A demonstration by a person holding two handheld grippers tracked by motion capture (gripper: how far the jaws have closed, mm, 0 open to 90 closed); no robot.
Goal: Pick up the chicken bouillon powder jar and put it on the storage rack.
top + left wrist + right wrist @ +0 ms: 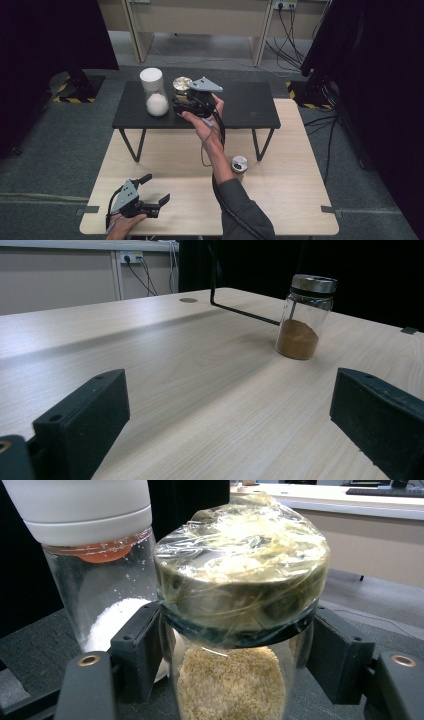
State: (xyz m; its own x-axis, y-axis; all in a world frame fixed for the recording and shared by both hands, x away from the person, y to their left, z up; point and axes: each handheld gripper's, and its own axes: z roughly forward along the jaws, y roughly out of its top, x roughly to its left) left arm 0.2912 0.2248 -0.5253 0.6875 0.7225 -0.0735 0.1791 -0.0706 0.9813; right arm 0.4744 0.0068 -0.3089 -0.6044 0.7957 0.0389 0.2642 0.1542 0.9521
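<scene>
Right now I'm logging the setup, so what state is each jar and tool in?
Right tool: shut on the seed jar, at the black shelf.
Seed jar: upright, lid wrapped in plastic film, partly filled with pale grains.
White-lidded jar: upright on the black shelf, lid on, white powder at the bottom.
Brown-powder jar: upright on the wooden table, metal lid on, untouched.
Left tool: open, holding nothing.

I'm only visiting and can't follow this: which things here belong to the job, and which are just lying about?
In the job:
- right gripper, shut on the jar of pale grains with the wrapped lid, on the black shelf

Lying about:
- white-capped jar of white powder
- jar of brown powder on the wooden table
- left gripper, open, resting
</scene>
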